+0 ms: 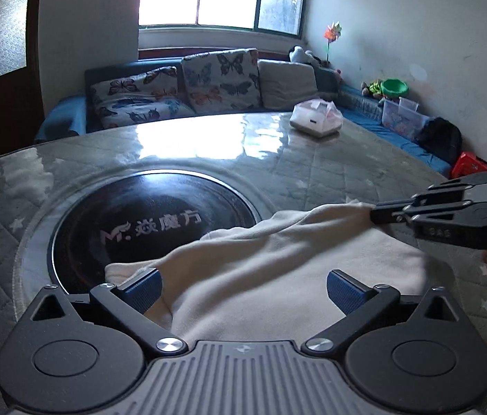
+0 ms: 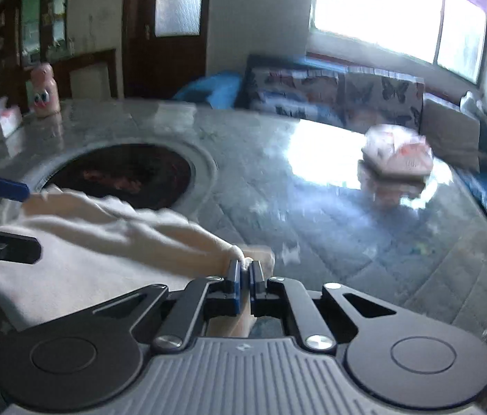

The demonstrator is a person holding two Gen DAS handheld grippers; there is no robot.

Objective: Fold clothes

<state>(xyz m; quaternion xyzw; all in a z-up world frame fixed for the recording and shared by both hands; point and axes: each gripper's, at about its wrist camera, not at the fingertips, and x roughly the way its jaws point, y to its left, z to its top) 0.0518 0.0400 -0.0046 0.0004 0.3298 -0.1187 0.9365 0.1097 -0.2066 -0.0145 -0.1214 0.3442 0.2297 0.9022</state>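
The bench is a large round surface under a glossy cover, with a dark circular inset at its centre and a tissue pack well apart on the far side. The cream garment lies on the near part of the bench, its far-left edge overlapping the rim of the inset; one sleeve is drawn out across the body as a raised ridge. The right gripper has its jaws together, clamped on the sleeve end at the garment's right edge. The left gripper hovers over the near-left portion of the garment with its jaws fully apart and nothing between the pads; cloth lies beneath them only. The step in hand appears to be folding the sleeve inward over the body. To do it well, keep the right-hand clamp firm and carry the sleeve end low across the cloth, so the ridge flattens rather than bunches. Use the left gripper to pin or pinch the garment near the shoulder, since the glossy cover probably lets the fabric slide. Lay the sleeve parallel to the garment's edge before release. The right wrist view is blurred, so slow the travel before setting down.
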